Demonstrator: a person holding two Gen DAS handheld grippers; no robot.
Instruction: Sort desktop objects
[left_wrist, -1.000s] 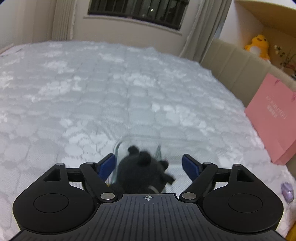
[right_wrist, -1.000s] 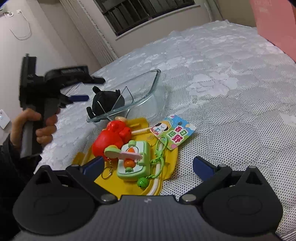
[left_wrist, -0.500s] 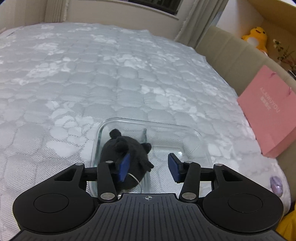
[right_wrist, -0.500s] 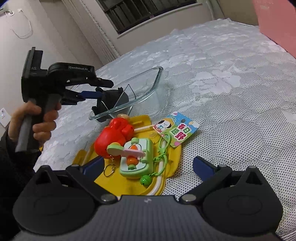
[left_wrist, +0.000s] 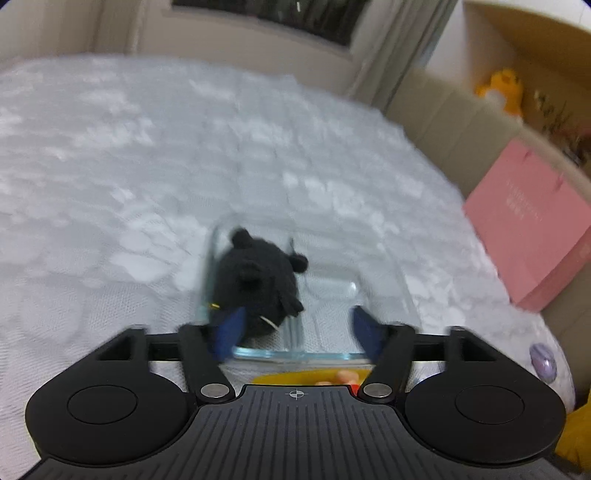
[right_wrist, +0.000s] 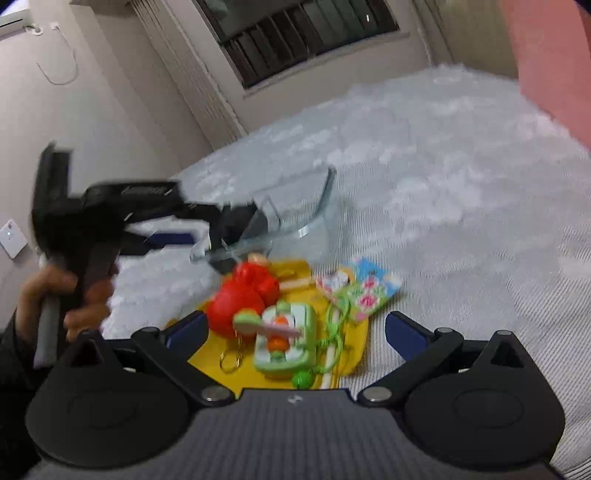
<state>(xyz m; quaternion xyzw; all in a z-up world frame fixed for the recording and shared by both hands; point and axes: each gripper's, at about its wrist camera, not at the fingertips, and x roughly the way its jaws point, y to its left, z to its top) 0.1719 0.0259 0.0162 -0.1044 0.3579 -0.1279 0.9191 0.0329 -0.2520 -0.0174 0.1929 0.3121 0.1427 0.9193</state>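
Black plush toy (left_wrist: 258, 284) lies in the left compartment of a clear glass container (left_wrist: 314, 356), just ahead of the left gripper (left_wrist: 297, 328), whose jaws have just been opening and stand apart with nothing pressed between them. The right gripper (right_wrist: 295, 330), jaws wide apart and empty, hovers over a yellow tray (right_wrist: 354, 363) bearing a red toy (right_wrist: 240, 299) and a green keychain toy (right_wrist: 286, 341).

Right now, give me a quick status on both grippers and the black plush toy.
Left gripper open, jaws just opened. Black plush toy released in glass container. Right gripper open, empty, over yellow tray. Nothing in the way.
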